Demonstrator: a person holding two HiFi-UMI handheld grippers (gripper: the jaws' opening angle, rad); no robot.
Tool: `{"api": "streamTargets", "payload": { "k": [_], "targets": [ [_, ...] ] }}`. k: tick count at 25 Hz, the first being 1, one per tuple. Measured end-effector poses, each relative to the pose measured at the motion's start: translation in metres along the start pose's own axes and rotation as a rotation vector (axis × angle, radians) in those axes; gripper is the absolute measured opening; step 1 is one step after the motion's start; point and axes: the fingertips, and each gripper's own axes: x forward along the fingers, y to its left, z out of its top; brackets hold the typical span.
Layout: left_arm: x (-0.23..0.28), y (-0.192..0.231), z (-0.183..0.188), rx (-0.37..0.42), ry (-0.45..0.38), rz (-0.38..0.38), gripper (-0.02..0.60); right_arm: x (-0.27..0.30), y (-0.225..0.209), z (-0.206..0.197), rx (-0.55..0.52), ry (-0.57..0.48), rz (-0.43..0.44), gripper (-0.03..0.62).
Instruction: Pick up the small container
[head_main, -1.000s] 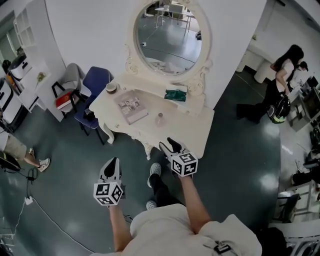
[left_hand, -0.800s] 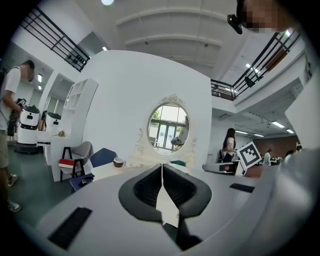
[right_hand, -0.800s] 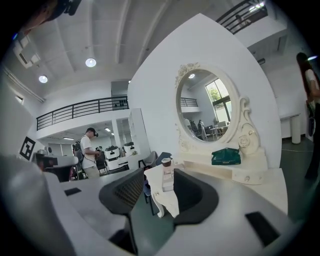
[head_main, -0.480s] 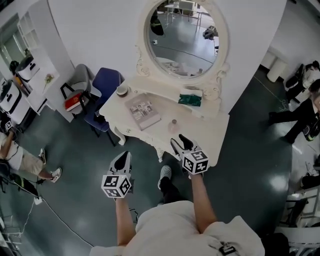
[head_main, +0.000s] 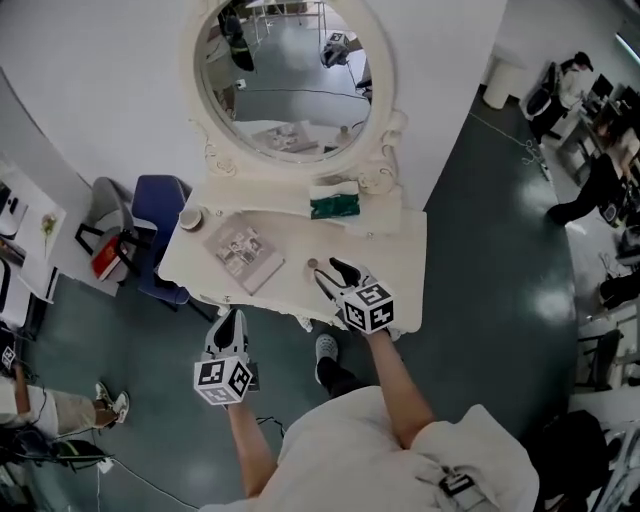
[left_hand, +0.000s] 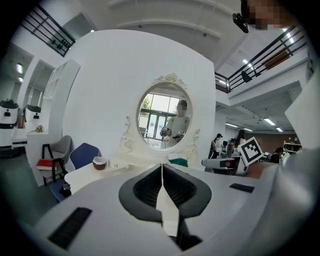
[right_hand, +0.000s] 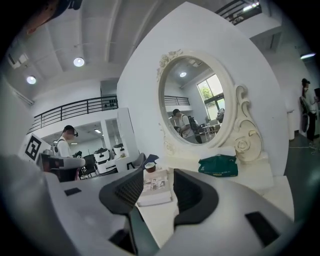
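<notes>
**Desk:** Where is the small container?

**Photographer:** The small container (head_main: 312, 265) stands on the white dressing table (head_main: 390, 250), near its front edge. It is between the book (head_main: 243, 253) and the right gripper (head_main: 325, 268), just beside the tip of that gripper's near jaw. A green pouch (head_main: 333, 206) lies further back under the round mirror (head_main: 290, 85). A bowl (head_main: 190, 217) sits at the far left corner.

**Desk:** And the two tools?

**Photographer:** The right gripper (right_hand: 159, 185) has its jaws spread wide with nothing between them; its own view shows only the book through the gap. The left gripper (head_main: 228, 322) hangs off the table's front edge, well apart from the container. Its jaws (left_hand: 161, 172) are pressed together and empty.

**Desk:** How would it handle?

**Photographer:** It is too small in the head view to name its material. By its size it is probably light and rigid, and easy to knock over or push along the smooth tabletop. A hard, rounded wall could slip under the pads. The safest hold looks like one jaw on either side of the body, low down and squarely across the middle, closed gently.
</notes>
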Motion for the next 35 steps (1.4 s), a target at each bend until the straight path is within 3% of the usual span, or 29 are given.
{"api": "streamTargets", "payload": {
  "k": [4, 11, 18, 21, 28, 31, 33, 35],
  "targets": [
    [0.033, 0.011, 0.017, 0.016, 0.011, -0.006, 0.029, 0.022, -0.021, 0.008, -0.009, 0.008, -0.024, 0.196],
    [0.091, 0.019, 0.035, 0.031, 0.022, -0.032, 0.029, 0.057, -0.039, 0.009, 0.003, 0.029, 0.017, 0.196],
    [0.143, 0.026, 0.034, 0.062, 0.06, -0.076, 0.029, 0.072, -0.066, -0.014, 0.016, 0.03, -0.003, 0.207],
    [0.163, 0.025, 0.034, 0.074, 0.066, -0.096, 0.029, 0.084, -0.067, -0.034, -0.017, 0.067, 0.03, 0.216],
    [0.182, 0.019, 0.007, 0.069, 0.102, -0.112, 0.029, 0.105, -0.061, -0.088, -0.09, 0.126, 0.056, 0.221],
    [0.18, 0.014, -0.012, 0.059, 0.139, -0.114, 0.029, 0.107, -0.06, -0.104, -0.123, 0.123, 0.026, 0.221],
    [0.179, 0.012, -0.021, 0.051, 0.157, -0.114, 0.029, 0.109, -0.062, -0.112, -0.144, 0.106, -0.008, 0.172],
    [0.179, 0.011, -0.025, 0.044, 0.164, -0.118, 0.029, 0.114, -0.063, -0.119, -0.154, 0.104, -0.031, 0.174]
  ]
}}
